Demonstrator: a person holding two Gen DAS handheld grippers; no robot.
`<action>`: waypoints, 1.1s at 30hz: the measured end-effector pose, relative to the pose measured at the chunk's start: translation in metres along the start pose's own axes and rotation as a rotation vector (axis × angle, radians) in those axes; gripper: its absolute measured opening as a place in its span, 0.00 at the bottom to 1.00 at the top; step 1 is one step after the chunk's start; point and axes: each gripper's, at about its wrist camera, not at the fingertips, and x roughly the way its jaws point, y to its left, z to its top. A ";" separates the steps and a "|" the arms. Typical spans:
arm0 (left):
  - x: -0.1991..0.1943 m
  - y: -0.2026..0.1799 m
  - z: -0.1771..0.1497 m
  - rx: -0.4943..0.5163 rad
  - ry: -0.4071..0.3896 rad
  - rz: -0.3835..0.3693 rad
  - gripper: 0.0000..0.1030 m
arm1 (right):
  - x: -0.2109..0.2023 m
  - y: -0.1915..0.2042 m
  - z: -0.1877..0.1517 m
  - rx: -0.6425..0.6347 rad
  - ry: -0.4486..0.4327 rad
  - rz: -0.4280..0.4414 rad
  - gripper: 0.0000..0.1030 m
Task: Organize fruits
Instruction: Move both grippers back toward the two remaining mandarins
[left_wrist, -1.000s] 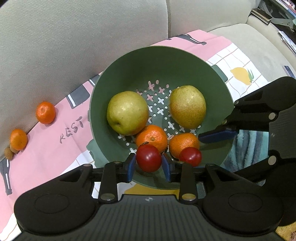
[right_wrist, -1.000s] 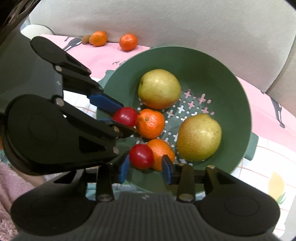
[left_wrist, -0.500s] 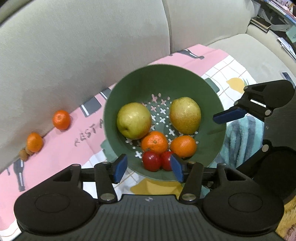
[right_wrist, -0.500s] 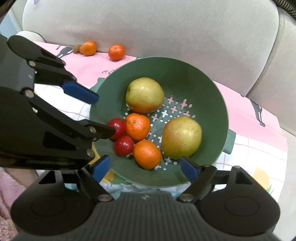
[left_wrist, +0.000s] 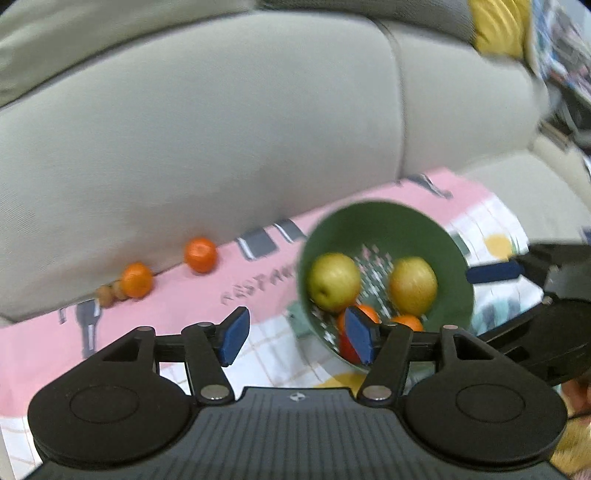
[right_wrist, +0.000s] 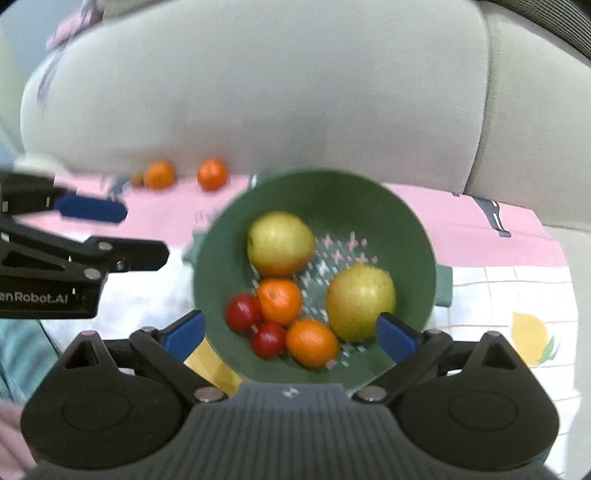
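Observation:
A green colander bowl (right_wrist: 388, 206) sits on the pink and white cloth. It holds two yellow-green pears (right_wrist: 280, 243), two oranges (right_wrist: 279, 301) and two red tomatoes (right_wrist: 242, 312). Two more oranges (left_wrist: 200, 254) and a small brown fruit (left_wrist: 105, 295) lie on the cloth against the sofa back, left of the bowl. My left gripper (left_wrist: 295, 338) is open and empty, raised left of the bowl (left_wrist: 384, 221). My right gripper (right_wrist: 291, 332) is open and empty above the bowl's near rim.
The grey sofa backrest (left_wrist: 221, 129) rises right behind the cloth. The cloth (right_wrist: 498, 295) covers the seat, with a lemon print at the right. A teal towel (right_wrist: 18, 350) lies at the near left. Clutter shows beyond the sofa at the far right (left_wrist: 561, 55).
Both grippers let go of their tomatoes into the bowl, opened wide and pulled back and up. The left gripper has swung left toward the loose oranges.

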 end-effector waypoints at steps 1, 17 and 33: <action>-0.003 0.007 0.001 -0.028 -0.018 0.005 0.68 | -0.004 0.002 0.002 0.026 -0.028 0.003 0.93; -0.018 0.095 -0.009 -0.314 -0.175 0.061 0.72 | 0.007 0.074 0.040 0.001 -0.157 0.101 0.94; 0.010 0.147 -0.026 -0.396 -0.207 0.094 0.72 | 0.057 0.122 0.066 -0.139 -0.195 0.124 0.89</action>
